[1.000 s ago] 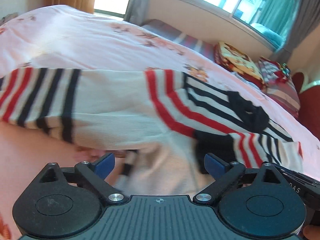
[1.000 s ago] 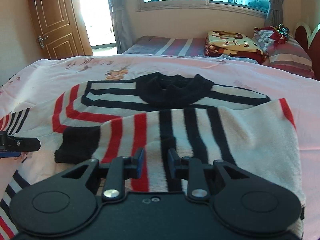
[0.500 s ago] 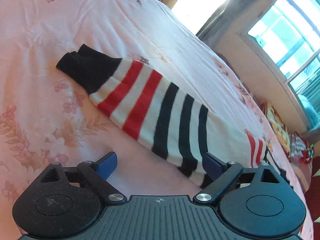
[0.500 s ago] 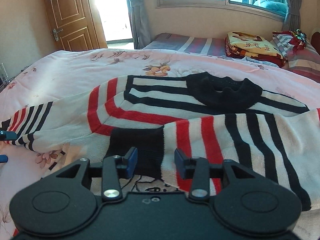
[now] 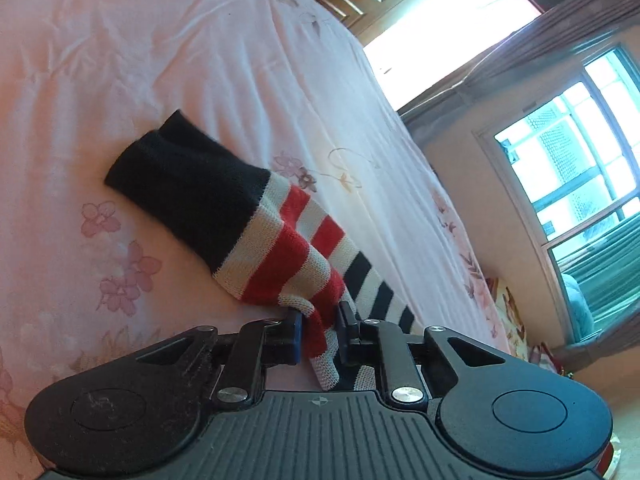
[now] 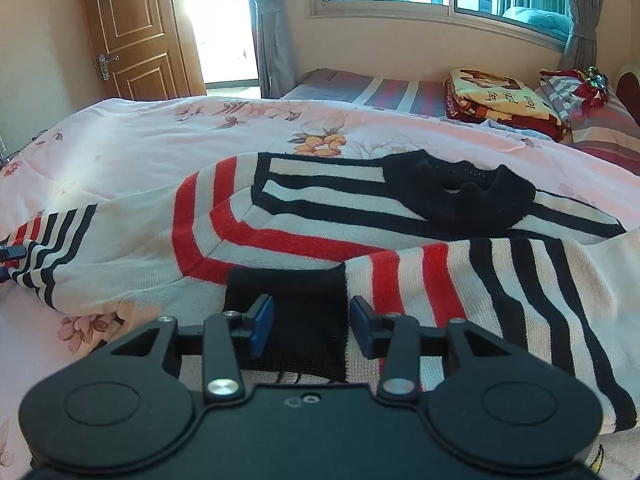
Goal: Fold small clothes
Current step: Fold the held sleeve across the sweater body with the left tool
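Note:
A small white sweater (image 6: 320,220) with red and black stripes and a black collar lies on the pink flowered bed. Its right sleeve (image 6: 500,280) is folded across the body, black cuff (image 6: 288,312) towards me. My right gripper (image 6: 311,326) is open just above that cuff, holding nothing. The left sleeve (image 5: 280,256) stretches out on the bed, black cuff (image 5: 188,188) at the far end. My left gripper (image 5: 318,330) is shut on the left sleeve's striped part; its tips show at the left edge of the right wrist view (image 6: 10,254).
The pink flowered bedspread (image 6: 140,152) spreads all around the sweater. Folded blankets (image 6: 504,100) and pillows (image 6: 592,120) lie at the head of the bed under the window. A wooden door (image 6: 128,28) stands at the back left.
My left gripper has closed on the left sleeve after swinging out along it. My right gripper has opened, let go of the folded right sleeve and drawn back towards its cuff.

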Motion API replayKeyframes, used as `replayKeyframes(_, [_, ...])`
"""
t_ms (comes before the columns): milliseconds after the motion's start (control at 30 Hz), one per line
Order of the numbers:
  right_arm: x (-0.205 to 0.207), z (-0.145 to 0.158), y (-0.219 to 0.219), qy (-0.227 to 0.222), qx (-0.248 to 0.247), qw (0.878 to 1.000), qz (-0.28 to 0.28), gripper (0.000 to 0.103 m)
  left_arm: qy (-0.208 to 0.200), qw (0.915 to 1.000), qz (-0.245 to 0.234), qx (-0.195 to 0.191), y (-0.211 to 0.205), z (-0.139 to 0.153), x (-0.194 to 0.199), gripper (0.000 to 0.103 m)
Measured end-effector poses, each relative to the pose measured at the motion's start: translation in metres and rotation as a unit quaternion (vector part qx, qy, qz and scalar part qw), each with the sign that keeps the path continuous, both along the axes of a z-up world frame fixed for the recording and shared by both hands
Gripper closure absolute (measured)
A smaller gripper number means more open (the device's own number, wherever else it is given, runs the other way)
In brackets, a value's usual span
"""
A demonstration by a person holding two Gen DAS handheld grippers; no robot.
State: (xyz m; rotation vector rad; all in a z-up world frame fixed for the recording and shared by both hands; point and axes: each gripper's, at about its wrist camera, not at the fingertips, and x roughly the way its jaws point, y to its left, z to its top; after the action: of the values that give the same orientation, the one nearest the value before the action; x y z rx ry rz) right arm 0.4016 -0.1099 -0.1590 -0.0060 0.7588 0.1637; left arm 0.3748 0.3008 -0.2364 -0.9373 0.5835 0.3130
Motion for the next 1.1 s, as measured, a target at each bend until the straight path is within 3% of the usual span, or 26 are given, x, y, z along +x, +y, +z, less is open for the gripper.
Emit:
replayKeyframes(100, [-0.002,0.002,0.003,-0.015,-0.028,0.999,-0.002,0.061,-0.028,0.9993,-0.016,0.018,-0.011,0.017,0.006,0.089])
replayKeyframes(167, [0.003,-0.014,0.005,0.015,-0.046,0.999,0.008,0.059,-0.05,0.9958,-0.049,0.06,-0.029,0.037,0.012,0.089])
replayKeyframes(233, [0.002,-0.016,0.004,0.004,-0.045,0.999,0.014,0.059,-0.074,0.9877,-0.096,0.099,-0.057,0.057,0.023,0.089])
replayKeyframes(300, [0.003,-0.011,-0.003,0.01,-0.021,1.0,0.005,0.062,-0.101,0.9743,-0.152,0.132,-0.093,0.077,0.033,0.089])
replayKeyframes(400, [-0.003,-0.001,-0.021,0.004,0.019,1.0,-0.018,0.062,-0.132,0.9454,-0.256,0.152,-0.164,0.099,0.047,0.089])
replayKeyframes(467, [-0.011,0.007,-0.037,-0.005,0.031,0.999,-0.036,0.062,-0.136,0.9172,-0.337,0.163,-0.219,0.102,0.054,0.089])
replayKeyframes(533, [-0.021,0.014,-0.059,-0.012,0.035,0.998,-0.057,0.061,-0.121,0.8875,-0.407,0.18,-0.271,0.095,0.057,0.089])
replayKeyframes(600, [-0.029,0.017,-0.083,-0.013,0.036,0.996,-0.082,0.061,-0.083,0.8644,-0.456,0.196,-0.314,0.083,0.061,0.089])
replayKeyframes(667, [-0.038,0.017,-0.107,-0.006,0.041,0.994,-0.106,0.061,-0.047,0.8451,-0.489,0.211,-0.342,0.072,0.062,0.088])
replayKeyframes(733, [-0.046,0.016,-0.13,0.001,0.055,0.991,-0.126,0.06,-0.041,0.8334,-0.496,0.241,-0.36,0.074,0.047,0.087])
replayKeyframes(767, [-0.05,0.015,-0.139,0.003,0.064,0.989,-0.134,0.06,-0.045,0.8317,-0.495,0.247,-0.363,0.078,0.04,0.081])
replayKeyframes(800, [-0.053,0.015,-0.147,0.005,0.072,0.987,-0.142,0.059,-0.051,0.833,-0.495,0.243,-0.362,0.085,0.032,0.057])
replayKeyframes(833, [-0.054,0.015,-0.152,0.006,0.082,0.986,-0.146,0.059,-0.064,0.8359,-0.491,0.236,-0.358,0.093,0.025,0.026])
replayKeyframes(867, [-0.056,0.015,-0.157,0.008,0.094,0.984,-0.148,0.058,-0.081,0.8404,-0.479,0.24,-0.353,0.102,0.016,0.018])
replayKeyframes(900, [-0.056,0.016,-0.16,0.008,0.109,0.983,-0.149,0.057,-0.102,0.8437,-0.463,0.251,-0.347,0.109,0.006,0.013])
replayKeyframes(933, [-0.055,0.017,-0.162,0.007,0.122,0.981,-0.148,0.056,-0.115,0.8403,-0.459,0.264,-0.341,0.113,-0.004,0.013])
replayKeyframes(967, [-0.055,0.018,-0.16,0.006,0.128,0.981,-0.145,0.056,-0.113,0.8374,-0.46,0.273,-0.338,0.115,-0.005,0.013])
replayKeyframes(1000, [-0.053,0.019,-0.158,0.004,0.131,0.981,-0.142,0.056,-0.104,0.8407,-0.455,0.275,-0.331,0.117,-0.004,0.013])
replayKeyframes(1100, [-0.044,0.023,-0.144,0.002,0.136,0.983,-0.123,0.055,-0.07,0.8699,-0.407,0.27,-0.3,0.11,0.005,0.013])
